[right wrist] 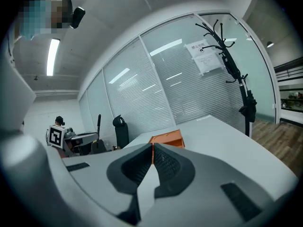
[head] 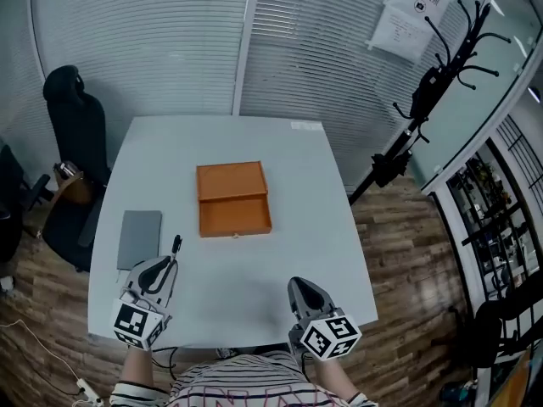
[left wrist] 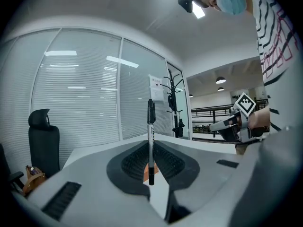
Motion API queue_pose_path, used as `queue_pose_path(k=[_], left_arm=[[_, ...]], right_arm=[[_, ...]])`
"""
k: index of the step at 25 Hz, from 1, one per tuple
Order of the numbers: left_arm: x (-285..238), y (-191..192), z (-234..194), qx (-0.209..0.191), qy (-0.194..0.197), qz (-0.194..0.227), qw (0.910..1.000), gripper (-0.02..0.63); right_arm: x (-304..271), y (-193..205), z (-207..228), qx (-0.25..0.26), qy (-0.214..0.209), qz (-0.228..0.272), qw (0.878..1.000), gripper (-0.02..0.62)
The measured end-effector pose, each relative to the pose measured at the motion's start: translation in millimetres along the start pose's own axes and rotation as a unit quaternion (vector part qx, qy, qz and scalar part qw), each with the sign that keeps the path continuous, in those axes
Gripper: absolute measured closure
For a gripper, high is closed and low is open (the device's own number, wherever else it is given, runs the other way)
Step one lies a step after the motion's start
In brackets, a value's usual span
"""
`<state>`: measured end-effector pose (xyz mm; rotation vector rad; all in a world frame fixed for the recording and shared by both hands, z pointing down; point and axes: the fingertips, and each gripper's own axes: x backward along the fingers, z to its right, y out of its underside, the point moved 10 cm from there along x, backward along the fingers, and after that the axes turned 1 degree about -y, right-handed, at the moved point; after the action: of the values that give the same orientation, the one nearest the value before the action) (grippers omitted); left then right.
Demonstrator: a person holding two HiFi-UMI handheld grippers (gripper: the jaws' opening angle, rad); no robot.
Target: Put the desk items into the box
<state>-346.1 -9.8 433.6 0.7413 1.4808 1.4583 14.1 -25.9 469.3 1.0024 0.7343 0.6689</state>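
My left claw [left wrist: 150, 161] pinches a black marker [left wrist: 150, 126] upright; my right claw [right wrist: 152, 156] sits closed, empty; the orange box [head: 233, 200] lies open on the bench [head: 254, 142], a grey pad [head: 139, 237] to its left.

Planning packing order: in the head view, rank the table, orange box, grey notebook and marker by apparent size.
1. Table
2. Orange box
3. Grey notebook
4. Marker, smallest even though held nearer the camera

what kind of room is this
Most likely an office meeting room: a pale grey rectangular table with a black high-backed office chair beside it, glass partition walls covered by white horizontal blinds, and a black metal coat stand by the wall.
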Motion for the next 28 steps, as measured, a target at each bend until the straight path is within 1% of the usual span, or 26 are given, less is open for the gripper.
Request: queue_pose_path(k=[7, 11, 15, 23, 28], left_arm=[[-32.6, -5.2, -18.6, -0.02, 0.035, -0.002, 0.9992, 0.552], [-57.0, -10.7, -26.9, -0.038, 0.047, -0.007, 0.9982, 0.552], [-81.1, -17.5, -32.6, -0.042, 0.05, -0.014, 0.9978, 0.552], [-139.9, -22.5, -33.0, -0.063, 0.065, -0.043, 0.9949, 0.552], [-183.6, -19.2, -26.3, -0.084, 0.08, -0.075, 0.9904, 0.552]], right_arm=[[8.1, 4.5, -1.8, -0.006, 0.028, 0.005, 1.0, 0.568], [4.1, 3.2, 4.8, -0.007, 0.029, 0.004, 1.0, 0.568], [-2.4, -1.9, 14.7, -0.006, 0.025, 0.002, 1.0, 0.568], [-17.5, -16.9, 46.9, -0.007, 0.017, -0.004, 1.0, 0.568], [-26.4, -26.5, 71.3, -0.011, 0.017, -0.012, 1.0, 0.568]])
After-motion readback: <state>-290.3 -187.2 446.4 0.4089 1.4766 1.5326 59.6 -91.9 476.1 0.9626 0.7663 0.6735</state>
